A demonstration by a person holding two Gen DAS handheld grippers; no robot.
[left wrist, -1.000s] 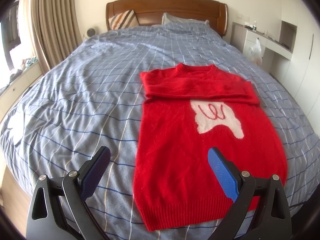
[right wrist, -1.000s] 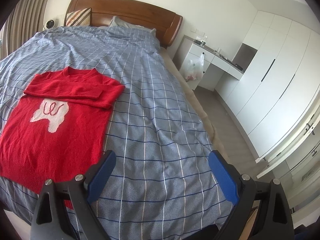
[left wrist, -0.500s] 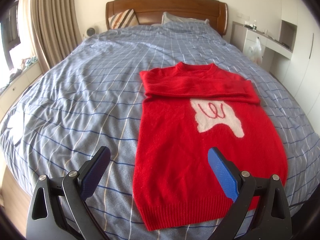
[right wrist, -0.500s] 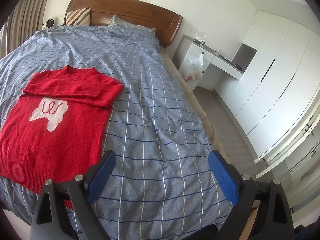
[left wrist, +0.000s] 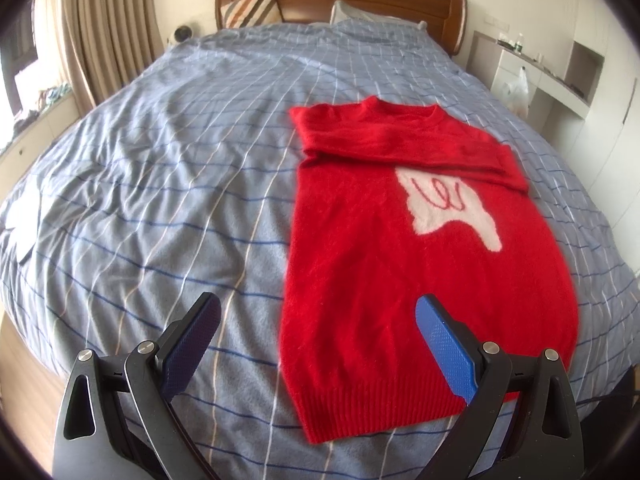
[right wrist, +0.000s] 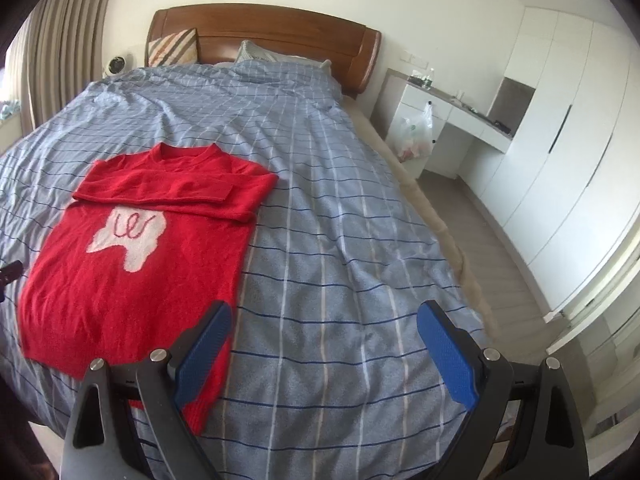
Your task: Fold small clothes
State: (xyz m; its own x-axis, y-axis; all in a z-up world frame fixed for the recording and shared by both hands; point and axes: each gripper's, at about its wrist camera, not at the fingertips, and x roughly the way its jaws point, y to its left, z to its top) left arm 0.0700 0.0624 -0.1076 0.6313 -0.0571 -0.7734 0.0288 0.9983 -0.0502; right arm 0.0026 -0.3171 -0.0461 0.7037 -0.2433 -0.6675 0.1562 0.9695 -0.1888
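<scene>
Right gripper (right wrist: 322,346) has swung left, toward the red knitted sweater (right wrist: 132,268).
Both grippers, left gripper (left wrist: 318,338) included, hover wide apart above the near hem, empty.

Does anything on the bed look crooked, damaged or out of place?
Nothing is damaged or spilled. The sweater lies flat with its sleeves folded across the chest, slightly slanted. The duvet is only wrinkled.

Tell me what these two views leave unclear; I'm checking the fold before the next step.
- Red sweater: its near-right hem corner sits behind the left gripper finger in the left wrist view.
- Right wrist view: the right gripper finger covers part of the same hem.
- Sleeve cuffs: folded across the chest, their ends cannot be told apart.
- Desk items: too small to identify.
</scene>
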